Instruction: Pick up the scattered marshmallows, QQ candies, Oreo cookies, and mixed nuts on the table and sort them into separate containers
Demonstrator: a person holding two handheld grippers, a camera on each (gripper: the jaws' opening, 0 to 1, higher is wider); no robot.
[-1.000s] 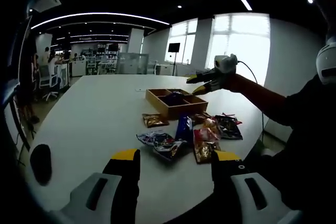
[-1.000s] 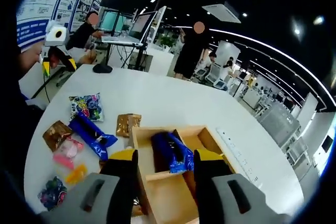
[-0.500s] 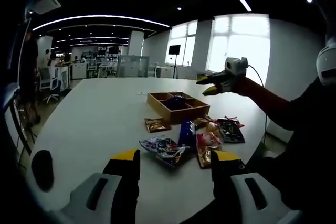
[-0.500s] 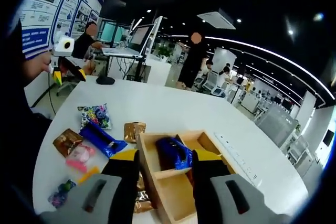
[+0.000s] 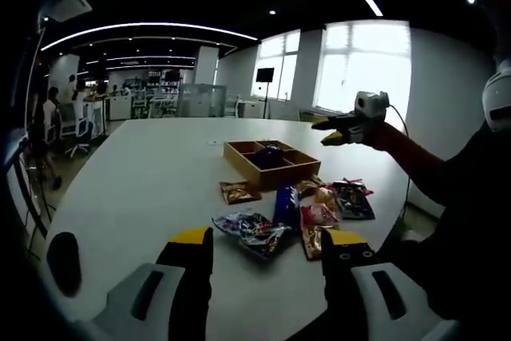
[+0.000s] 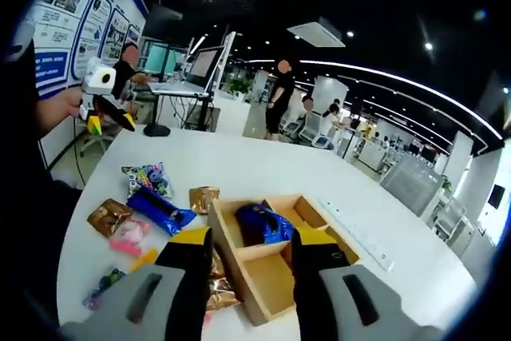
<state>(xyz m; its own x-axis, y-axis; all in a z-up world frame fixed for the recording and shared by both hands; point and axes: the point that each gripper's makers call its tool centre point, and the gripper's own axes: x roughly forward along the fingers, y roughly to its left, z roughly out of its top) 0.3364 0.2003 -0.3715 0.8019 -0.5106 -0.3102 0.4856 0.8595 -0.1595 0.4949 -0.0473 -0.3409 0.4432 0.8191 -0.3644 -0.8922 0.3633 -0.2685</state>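
A wooden divided tray (image 6: pixel 279 273) sits on a white table (image 5: pixel 152 173), its compartments split by thin wooden walls. One blue snack packet (image 6: pixel 263 224) lies in a far compartment in the right gripper view; the nearest compartment there holds nothing, and what lies in the others cannot be made out. In the left gripper view the same tray (image 5: pixel 271 164) stands beyond the scattered packets, with a dark blue packet inside.

Beside the tray, loose packets lie in a cluster: a long blue packet (image 6: pixel 160 210), a gold-brown packet (image 6: pixel 204 198), a brown packet (image 6: pixel 109 216), a pink packet (image 6: pixel 132 237) and a multicoloured packet (image 6: pixel 146 176). No brand or lettering on any wrapper can be read. Wall posters (image 6: pixel 68 25) carry text too small to make out.

The left gripper (image 5: pixel 267 255) hangs above the table's near edge, jaws spread wide and holding nothing. The right gripper (image 6: pixel 242 255) hovers over the tray's near side, jaws likewise apart and empty. It also appears raised over the table's far side (image 5: pixel 345 127).
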